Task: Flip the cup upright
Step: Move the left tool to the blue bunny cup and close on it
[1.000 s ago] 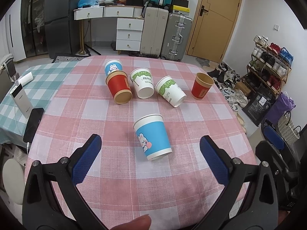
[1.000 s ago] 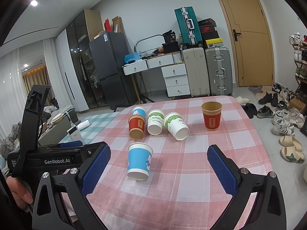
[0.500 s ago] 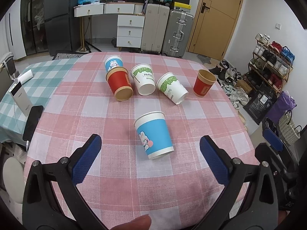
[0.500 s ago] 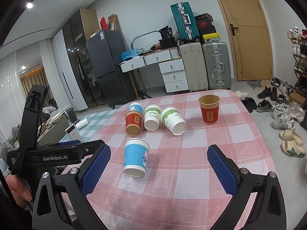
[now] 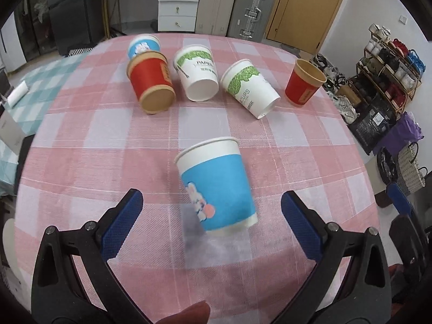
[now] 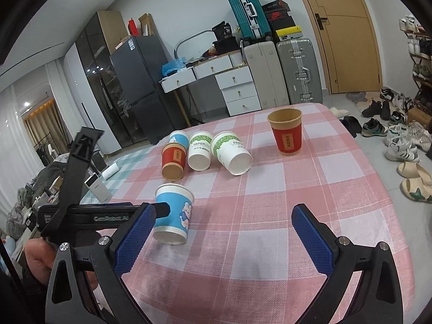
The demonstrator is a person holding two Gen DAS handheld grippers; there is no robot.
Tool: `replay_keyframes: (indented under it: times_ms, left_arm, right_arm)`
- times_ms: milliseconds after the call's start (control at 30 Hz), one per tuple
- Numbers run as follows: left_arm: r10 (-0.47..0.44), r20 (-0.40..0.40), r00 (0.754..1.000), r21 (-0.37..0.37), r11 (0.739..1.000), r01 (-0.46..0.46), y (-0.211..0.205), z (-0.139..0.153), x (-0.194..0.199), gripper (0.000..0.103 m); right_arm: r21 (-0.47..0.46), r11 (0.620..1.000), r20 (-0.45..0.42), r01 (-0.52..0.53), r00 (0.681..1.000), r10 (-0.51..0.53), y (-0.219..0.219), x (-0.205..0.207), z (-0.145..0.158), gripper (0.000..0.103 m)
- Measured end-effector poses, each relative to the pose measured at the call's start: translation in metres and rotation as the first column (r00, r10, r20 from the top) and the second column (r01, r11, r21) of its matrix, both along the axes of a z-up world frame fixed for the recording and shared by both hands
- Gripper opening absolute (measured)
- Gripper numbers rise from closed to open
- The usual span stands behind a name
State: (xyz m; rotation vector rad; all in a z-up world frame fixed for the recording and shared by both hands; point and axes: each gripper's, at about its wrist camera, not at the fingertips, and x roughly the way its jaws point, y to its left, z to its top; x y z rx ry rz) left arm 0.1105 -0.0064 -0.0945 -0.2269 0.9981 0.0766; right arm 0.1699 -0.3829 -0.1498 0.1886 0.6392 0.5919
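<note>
A pink-and-white checked tablecloth [image 5: 113,135] covers the table, with six paper cups on it. Nearest the cameras, a blue cup with a cartoon rabbit [image 5: 216,186] stands mouth-down, its wider rim on the cloth, at 12 o'clock from the left gripper [image 5: 212,224]. That gripper's blue-padded fingers [image 5: 121,224] are spread wide to either side of the cup, touching nothing. In the right wrist view, the left gripper's black body reads "GenRobot.AI", somewhat blurred. The right gripper [image 6: 222,240] is likewise spread wide and holds nothing, with the blue cup at about 10 o'clock, just beyond its left finger [image 6: 133,240].

Farther back, a red cup with a kraft rim [image 5: 151,83] lies on its side beside a white cup printed "PAPER" with green leaves [image 5: 197,75], and another green-leaf white cup [image 5: 249,90] lettered "UPS", probably part of "CUPS". A second blue rabbit cup [image 5: 143,47] sits behind the red one. At 2 o'clock, well apart, an upright red cup [image 5: 305,83] carries a small label too small to read.
</note>
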Motion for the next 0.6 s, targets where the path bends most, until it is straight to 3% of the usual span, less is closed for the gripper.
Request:
replay_keyframes:
  times_ms: [200,233,300,367,467,600]
  left_arm:
    - [0.016,-0.07,0.997,-0.003,1.0,-0.016,0.005,-0.028,0.034,0.101]
    - [0.019,-0.085,0.996,-0.028,0.999,-0.021,0.009,-0.032,0.038,0.096]
    - [-0.002,-0.105,0.994,-0.098,0.995,-0.009,0.013,-0.038,0.044,0.071]
    - [-0.033,-0.135,0.99,-0.113,0.993,0.018,0.013,-0.046,0.051,0.063]
    - [-0.05,-0.144,0.988,-0.159,0.987,0.027,0.015,-0.051,0.055,0.058]
    - [-0.056,-0.134,0.989,-0.178,0.983,0.032,0.019,-0.035,0.049,0.058]
  right_arm:
    - [0.009,1.0,-0.03,-0.003,1.0,0.003,-0.004,0.01,-0.01,0.103]
    - [0.009,1.0,-0.03,-0.002,1.0,0.002,-0.005,0.012,-0.01,0.103]
    - [0.01,1.0,-0.031,0.001,1.0,-0.001,-0.005,0.013,-0.01,0.103]
    - [0.014,1.0,-0.033,0.002,0.999,-0.002,-0.007,0.014,-0.01,0.103]
    - [0.015,1.0,-0.024,0.006,1.0,-0.006,-0.009,0.01,-0.006,0.103]
    - [0.017,1.0,-0.008,0.011,1.0,-0.011,-0.011,0.001,0.002,0.103]
